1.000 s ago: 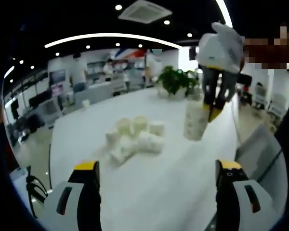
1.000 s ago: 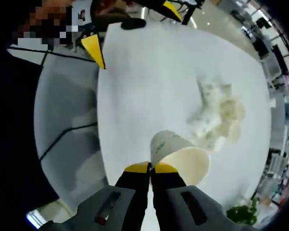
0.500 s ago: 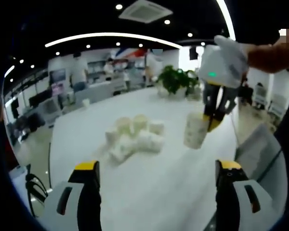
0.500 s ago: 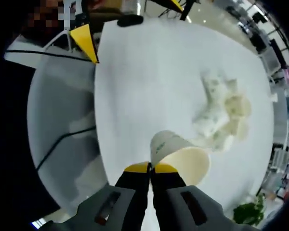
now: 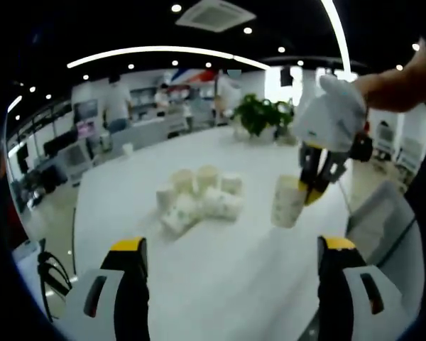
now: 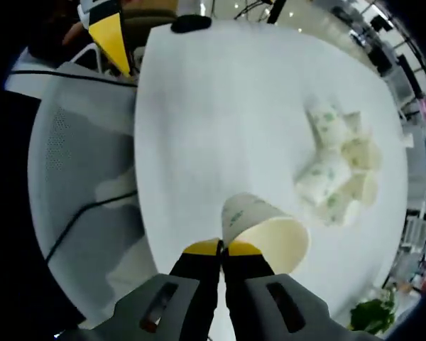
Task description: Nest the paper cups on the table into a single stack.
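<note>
- Hanging above the white worktop [image 6: 220, 121], one paper cup [image 6: 264, 231] is pinched by its rim between the closed jaws of the right gripper [image 6: 222, 248], open mouth tipped sideways; it is the cup [image 5: 287, 201] seen from across in the left gripper view.
- Near the middle of the worktop [image 5: 227, 270] lies a loose heap of paper cups [image 5: 197, 199], some upright, some toppled [image 6: 339, 170].
- Close to me, the left gripper [image 5: 233, 245] holds nothing, its jaws spread wide.
- A potted plant [image 5: 261, 116] stands at the far edge, and a grey chair [image 6: 78, 170] sits beside the worktop.
</note>
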Demonstrator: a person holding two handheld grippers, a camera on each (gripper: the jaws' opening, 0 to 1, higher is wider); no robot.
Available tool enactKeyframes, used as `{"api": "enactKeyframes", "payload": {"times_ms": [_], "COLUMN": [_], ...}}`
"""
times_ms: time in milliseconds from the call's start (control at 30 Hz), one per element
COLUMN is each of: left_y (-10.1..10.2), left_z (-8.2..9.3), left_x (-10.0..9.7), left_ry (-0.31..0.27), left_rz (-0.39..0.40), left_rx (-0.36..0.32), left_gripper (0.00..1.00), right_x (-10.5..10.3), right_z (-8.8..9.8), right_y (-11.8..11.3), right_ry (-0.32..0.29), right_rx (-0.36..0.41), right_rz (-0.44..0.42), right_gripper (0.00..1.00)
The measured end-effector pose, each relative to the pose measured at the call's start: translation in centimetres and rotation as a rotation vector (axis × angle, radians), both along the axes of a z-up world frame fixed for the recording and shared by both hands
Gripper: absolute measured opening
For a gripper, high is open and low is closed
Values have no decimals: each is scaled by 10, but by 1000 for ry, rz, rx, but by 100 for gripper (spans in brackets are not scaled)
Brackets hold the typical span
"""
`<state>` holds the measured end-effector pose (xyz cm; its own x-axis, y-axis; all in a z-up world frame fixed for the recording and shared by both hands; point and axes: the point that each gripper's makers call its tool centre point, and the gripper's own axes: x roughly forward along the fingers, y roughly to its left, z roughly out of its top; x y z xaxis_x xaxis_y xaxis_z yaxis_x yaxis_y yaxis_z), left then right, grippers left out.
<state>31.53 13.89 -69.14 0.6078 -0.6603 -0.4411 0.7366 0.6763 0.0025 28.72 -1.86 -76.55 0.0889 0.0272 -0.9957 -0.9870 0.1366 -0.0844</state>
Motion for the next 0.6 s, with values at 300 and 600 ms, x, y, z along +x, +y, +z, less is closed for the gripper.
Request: {"api": "enactKeyframes", "payload": {"times_ms": [300, 600], "left_y": [3, 3], "left_z": [-1, -2], "left_x": [0, -2], "left_ry": [3, 6], "left_rz": [2, 2], "left_rx": [9, 10], "left_gripper": [98, 97], "right_x": [-2, -5], "right_z": [-15, -26], "right_y": [1, 1], "right_ry": [-7, 3], "right_rx": [0, -5], "right_rz": [0, -2], "right_gripper": [0, 0]}}
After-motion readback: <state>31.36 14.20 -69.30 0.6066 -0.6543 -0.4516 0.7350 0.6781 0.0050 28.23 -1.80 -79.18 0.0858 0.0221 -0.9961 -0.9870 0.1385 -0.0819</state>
